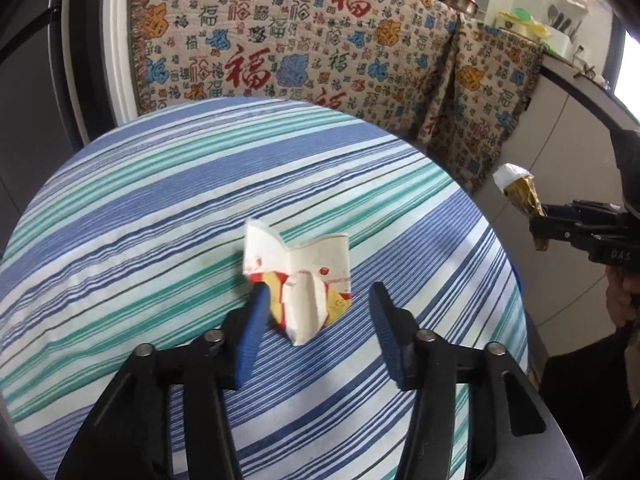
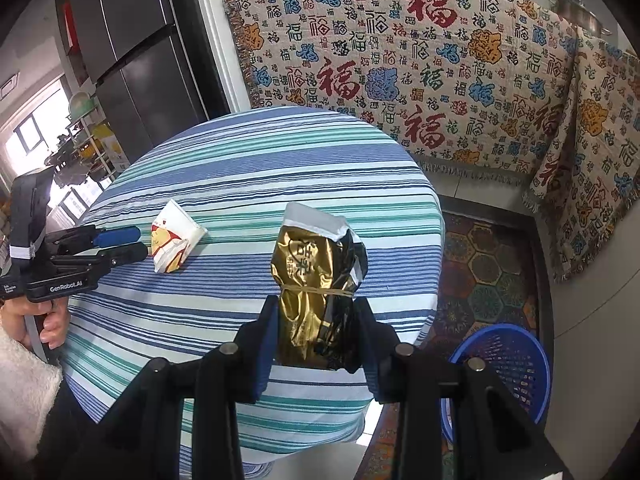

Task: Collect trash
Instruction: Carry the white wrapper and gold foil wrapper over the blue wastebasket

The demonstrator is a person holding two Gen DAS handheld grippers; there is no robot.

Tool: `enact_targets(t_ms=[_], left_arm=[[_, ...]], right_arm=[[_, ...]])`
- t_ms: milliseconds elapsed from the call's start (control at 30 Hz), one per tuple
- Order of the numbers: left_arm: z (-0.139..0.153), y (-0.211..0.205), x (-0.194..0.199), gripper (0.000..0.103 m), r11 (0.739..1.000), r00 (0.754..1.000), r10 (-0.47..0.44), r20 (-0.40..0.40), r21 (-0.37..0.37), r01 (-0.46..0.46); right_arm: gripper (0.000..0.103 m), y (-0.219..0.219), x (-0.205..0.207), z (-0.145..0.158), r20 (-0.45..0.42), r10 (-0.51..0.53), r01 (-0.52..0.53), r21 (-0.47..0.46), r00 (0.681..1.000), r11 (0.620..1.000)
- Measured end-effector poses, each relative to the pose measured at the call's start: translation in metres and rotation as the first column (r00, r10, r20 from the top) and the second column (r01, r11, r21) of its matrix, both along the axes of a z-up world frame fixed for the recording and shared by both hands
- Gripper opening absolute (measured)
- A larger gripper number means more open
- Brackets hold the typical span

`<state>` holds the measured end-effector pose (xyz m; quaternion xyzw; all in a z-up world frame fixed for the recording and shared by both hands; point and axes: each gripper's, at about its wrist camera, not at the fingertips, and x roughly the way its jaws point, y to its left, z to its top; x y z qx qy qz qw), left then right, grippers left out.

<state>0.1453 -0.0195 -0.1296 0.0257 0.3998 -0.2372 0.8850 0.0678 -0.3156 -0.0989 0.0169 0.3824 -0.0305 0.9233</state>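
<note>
A crumpled white, red and yellow paper wrapper (image 1: 300, 276) lies on the round table with a blue and green striped cloth (image 1: 160, 184). My left gripper (image 1: 318, 294) is open around the wrapper's near end, its left finger (image 1: 256, 312) touching it. The wrapper also shows in the right wrist view (image 2: 174, 242), with the left gripper (image 2: 136, 246) beside it. My right gripper (image 2: 316, 320) is shut on a gold and black foil bag (image 2: 316, 280) tied with a rubber band, held above the table's near edge. The bag also shows in the left wrist view (image 1: 520, 192).
A blue plastic basket (image 2: 508, 364) stands on the patterned rug (image 2: 488, 264) right of the table. A cloth with Chinese characters (image 2: 400, 68) hangs over the counter behind. A dark fridge (image 2: 132, 40) stands at the back left.
</note>
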Motion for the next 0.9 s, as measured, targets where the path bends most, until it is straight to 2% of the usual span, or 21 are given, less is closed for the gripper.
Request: enact_targets(t_ms=[100,200,267,367,400,433,533,667,900], left_arm=[[0.004,-0.012,-0.006,0.061,0.997,0.997,-0.059,0.040,0.044,0.057],[-0.011,-0.027,-0.004,0.061,0.989,0.996,-0.087,0.034,0.122,0.083],[-0.024,-0.033,0.004,0.061,0.984,0.997,-0.071,0.025,0.167,0.066],[-0.033,-0.033,0.017,0.058,0.982,1.000,-0.011,0.015,0.187,0.008],[-0.034,-0.031,0.021,0.046,0.983,1.000,0.005,0.011,0.183,-0.007],[-0.035,-0.030,0.024,0.020,0.985,1.000,0.009,-0.006,0.171,-0.008],[-0.032,-0.027,0.024,0.017,0.989,1.000,0.020,-0.011,0.146,-0.019],[-0.015,-0.033,0.017,0.016,0.998,1.000,0.014,-0.025,0.067,-0.012],[0.022,-0.097,-0.007,0.016,0.994,0.994,-0.106,-0.025,-0.025,0.105]], right_arm=[[0.037,0.000,0.001,0.000,0.001,0.003,-0.003,0.006,1.000,1.000],[0.037,0.003,0.003,-0.004,-0.008,0.010,-0.010,0.006,1.000,1.000],[0.037,0.005,0.004,-0.005,-0.013,0.015,-0.015,0.006,1.000,1.000],[0.037,0.007,0.003,-0.005,-0.011,0.021,-0.021,0.005,1.000,1.000],[0.037,0.007,0.002,-0.004,-0.009,0.022,-0.022,0.005,1.000,1.000],[0.037,0.007,0.000,-0.003,-0.006,0.023,-0.023,0.005,1.000,1.000],[0.037,0.004,-0.003,0.001,0.000,0.020,-0.020,0.006,1.000,1.000],[0.037,-0.008,-0.013,0.008,0.013,-0.001,0.000,0.028,1.000,1.000],[0.037,-0.045,-0.043,0.024,0.042,-0.093,0.092,0.027,0.995,0.995]])
